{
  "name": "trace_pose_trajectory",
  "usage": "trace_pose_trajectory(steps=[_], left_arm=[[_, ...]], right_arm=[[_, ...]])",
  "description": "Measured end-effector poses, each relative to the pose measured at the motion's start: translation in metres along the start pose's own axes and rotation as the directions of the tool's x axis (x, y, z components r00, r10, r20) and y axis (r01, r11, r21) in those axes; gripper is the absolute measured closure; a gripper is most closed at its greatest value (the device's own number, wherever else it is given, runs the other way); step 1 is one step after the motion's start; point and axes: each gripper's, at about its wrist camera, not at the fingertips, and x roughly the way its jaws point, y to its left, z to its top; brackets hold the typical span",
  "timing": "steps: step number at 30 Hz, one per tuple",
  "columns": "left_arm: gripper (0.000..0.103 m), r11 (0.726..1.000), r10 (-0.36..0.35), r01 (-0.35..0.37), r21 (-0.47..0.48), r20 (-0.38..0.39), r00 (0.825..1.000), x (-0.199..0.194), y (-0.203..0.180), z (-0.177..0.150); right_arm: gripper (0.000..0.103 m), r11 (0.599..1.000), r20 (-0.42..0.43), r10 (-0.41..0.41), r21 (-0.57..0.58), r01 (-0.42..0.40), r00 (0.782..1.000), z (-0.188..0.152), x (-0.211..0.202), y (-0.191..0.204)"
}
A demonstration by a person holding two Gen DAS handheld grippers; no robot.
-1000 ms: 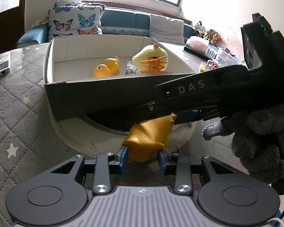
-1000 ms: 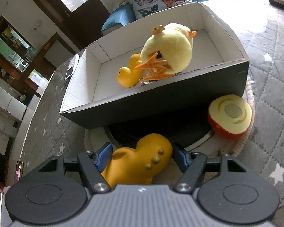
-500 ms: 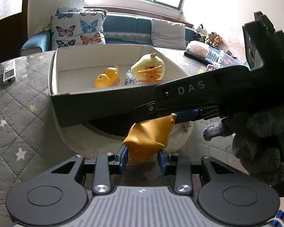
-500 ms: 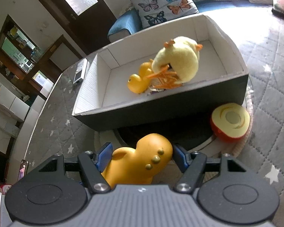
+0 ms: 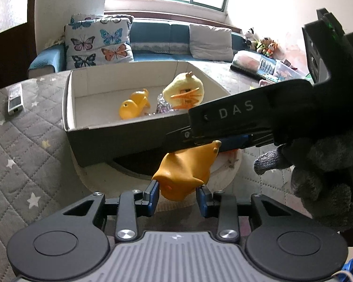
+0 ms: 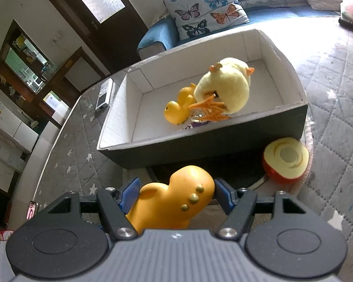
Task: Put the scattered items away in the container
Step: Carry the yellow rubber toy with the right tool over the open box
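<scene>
Currently both left gripper [image 5: 177, 198] and right gripper [image 6: 175, 193] pinch one orange rubber dinosaur toy [image 6: 174, 199]; uneven release risks dropping it short of the black cardboard box [image 6: 200, 145]

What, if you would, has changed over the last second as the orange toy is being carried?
Both tools have risen and drawn back slightly from the cardboard box, lifting the orange rubber toy with them, so the box looks smaller and lower. The right tool and left tool remain closed on it. The plush chick, small rubber duck and apple half have not moved.
</scene>
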Motion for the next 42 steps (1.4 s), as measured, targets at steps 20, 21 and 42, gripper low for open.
trace_pose_trajectory(steps=[20,21,42], left_arm=[[0.060,0.998,-0.004,0.010,0.061,-0.096,0.995,0.013,0.008,-0.014],[0.059,0.998,-0.005,0.011,0.061,-0.098,0.995,0.013,0.009,-0.014],[0.059,0.994,-0.025,0.028,0.106,-0.028,0.999,-0.012,0.009,0.007]], right_arm=[[0.033,0.999,-0.067,-0.027,-0.040,0.025,0.997,-0.016,0.019,0.002],[0.033,0.999,-0.066,-0.027,-0.043,0.025,0.997,-0.016,0.019,0.002],[0.033,0.990,-0.004,-0.022,-0.141,0.022,1.000,0.002,-0.009,0.028]])
